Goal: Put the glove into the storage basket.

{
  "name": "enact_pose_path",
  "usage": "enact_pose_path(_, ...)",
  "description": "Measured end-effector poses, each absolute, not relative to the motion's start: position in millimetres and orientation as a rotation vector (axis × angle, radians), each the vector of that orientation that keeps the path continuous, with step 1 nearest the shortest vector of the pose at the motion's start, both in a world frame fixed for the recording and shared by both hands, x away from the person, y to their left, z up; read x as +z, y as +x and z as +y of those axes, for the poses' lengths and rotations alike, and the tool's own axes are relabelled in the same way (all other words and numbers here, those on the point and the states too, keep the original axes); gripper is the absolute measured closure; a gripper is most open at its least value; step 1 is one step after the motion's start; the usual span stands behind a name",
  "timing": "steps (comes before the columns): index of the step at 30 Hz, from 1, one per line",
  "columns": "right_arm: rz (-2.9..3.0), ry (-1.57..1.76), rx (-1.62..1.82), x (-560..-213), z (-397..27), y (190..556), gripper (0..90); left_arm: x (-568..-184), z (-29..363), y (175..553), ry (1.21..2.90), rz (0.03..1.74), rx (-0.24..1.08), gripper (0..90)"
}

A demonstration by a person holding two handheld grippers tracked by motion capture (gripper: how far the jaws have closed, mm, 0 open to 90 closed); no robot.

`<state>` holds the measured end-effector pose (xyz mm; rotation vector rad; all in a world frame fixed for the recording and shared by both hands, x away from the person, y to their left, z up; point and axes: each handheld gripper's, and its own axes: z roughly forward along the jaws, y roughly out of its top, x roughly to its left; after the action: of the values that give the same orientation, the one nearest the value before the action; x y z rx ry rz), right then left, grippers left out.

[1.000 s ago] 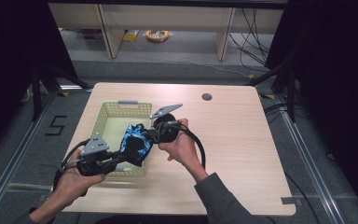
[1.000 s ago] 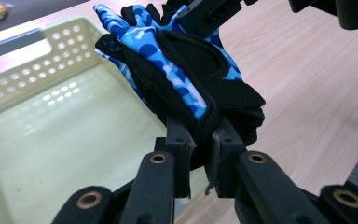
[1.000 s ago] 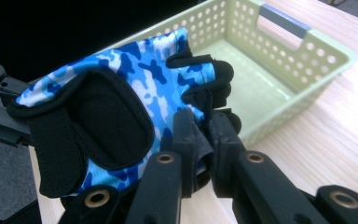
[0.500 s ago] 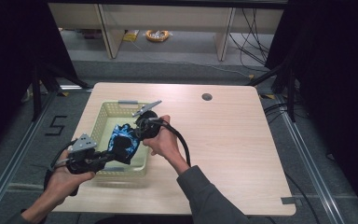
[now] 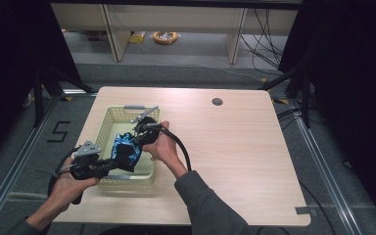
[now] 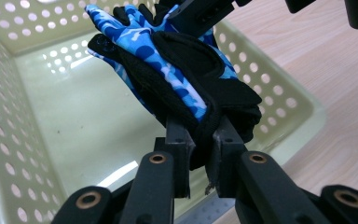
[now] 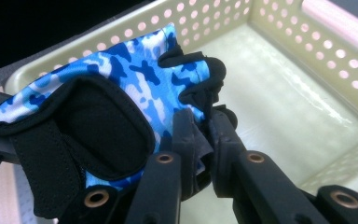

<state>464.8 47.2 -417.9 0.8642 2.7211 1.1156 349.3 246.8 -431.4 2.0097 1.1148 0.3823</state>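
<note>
Over basket [image 5: 106, 125], glove [image 5: 127, 151] stretched lengthwise, fingers far end

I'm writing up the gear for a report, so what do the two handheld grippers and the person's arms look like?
Both grippers are black. The left gripper and the right gripper each carry a grey three-cornered plate on top and trail a thick black cable. Seen close, the left gripper's jaws are black linked bars with brass-coloured pivot pins; the right gripper's match. The person's right arm wears a dark grey sleeve.

Both tools, the left tool [image 5: 108, 165] and right tool [image 5: 136, 135], have carried the glove [image 5: 126, 152] leftward and lower into the basket [image 5: 108, 119].
</note>
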Motion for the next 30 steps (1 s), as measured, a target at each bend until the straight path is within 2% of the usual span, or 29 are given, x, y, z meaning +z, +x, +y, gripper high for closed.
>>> enact_pose_path(30,2.798,0.922,0.921,-452,77,484,82.3,-456,248,367,2.101,1.174,0.266,78.2)
